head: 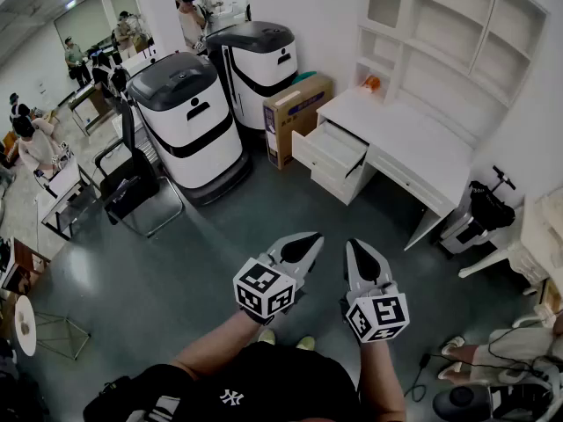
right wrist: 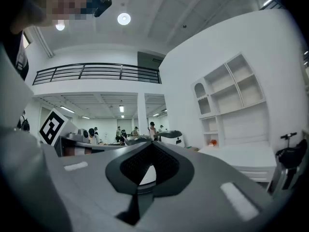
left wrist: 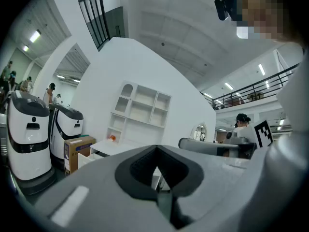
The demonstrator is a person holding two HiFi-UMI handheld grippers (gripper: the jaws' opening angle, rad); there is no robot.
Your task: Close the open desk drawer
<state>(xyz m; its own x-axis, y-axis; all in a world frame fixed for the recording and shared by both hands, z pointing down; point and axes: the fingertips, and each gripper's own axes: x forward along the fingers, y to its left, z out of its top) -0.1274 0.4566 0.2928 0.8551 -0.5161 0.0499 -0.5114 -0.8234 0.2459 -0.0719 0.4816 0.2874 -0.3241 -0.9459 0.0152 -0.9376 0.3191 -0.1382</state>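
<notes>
White drawer (head: 330,150) juts open from the desk (head: 413,139), well ahead of both grippers. Left gripper (head: 303,244) and right gripper (head: 359,253) are closed, empty and level. This looks like the approach; the next move calls for nearing the desk and pushing the drawer front squarely in.
</notes>
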